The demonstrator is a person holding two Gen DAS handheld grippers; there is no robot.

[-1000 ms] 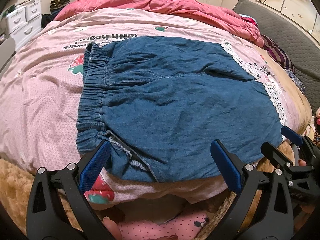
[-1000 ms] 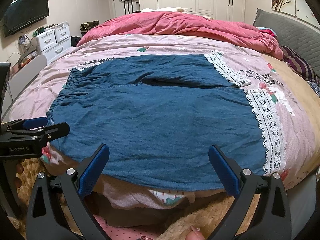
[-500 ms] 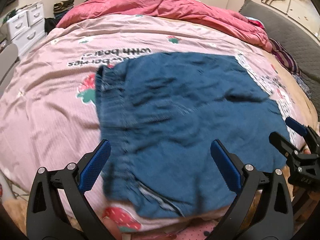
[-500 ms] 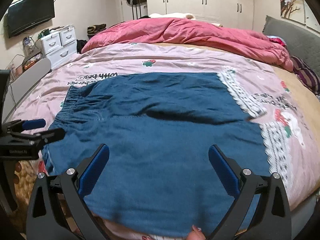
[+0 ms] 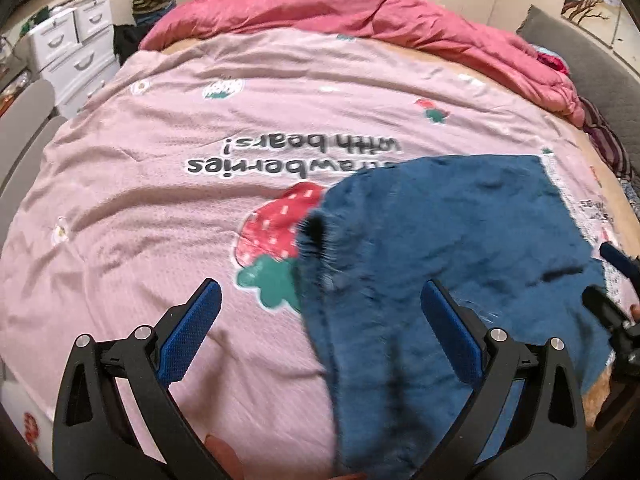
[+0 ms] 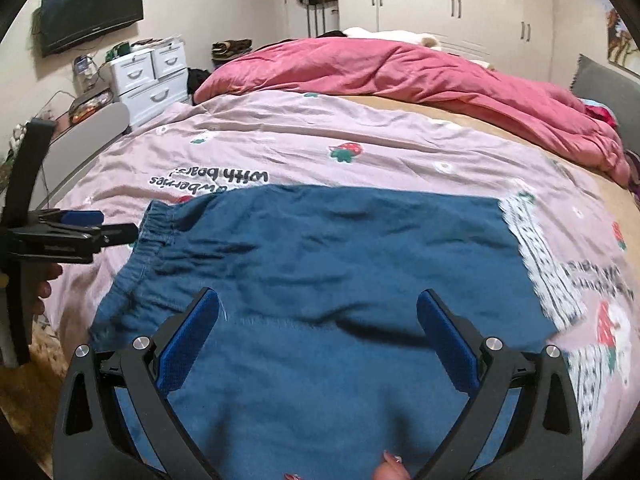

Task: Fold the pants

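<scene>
Both sets of jaws stand spread wide with nothing between the pads: the left gripper [image 5: 320, 328] hovers over the waistband side, the right gripper [image 6: 318, 332] over the middle of the denim pants [image 6: 328, 256]. The pants lie flat on the pink strawberry duvet [image 6: 360, 136] of the bed, elastic waistband [image 6: 154, 224] at 9 o'clock and lace hems [image 6: 532, 248] at 3 o'clock. No fold looks started; this seems the approach. Next, each gripper needs an edge to pinch, probably waistband and hem.
</scene>
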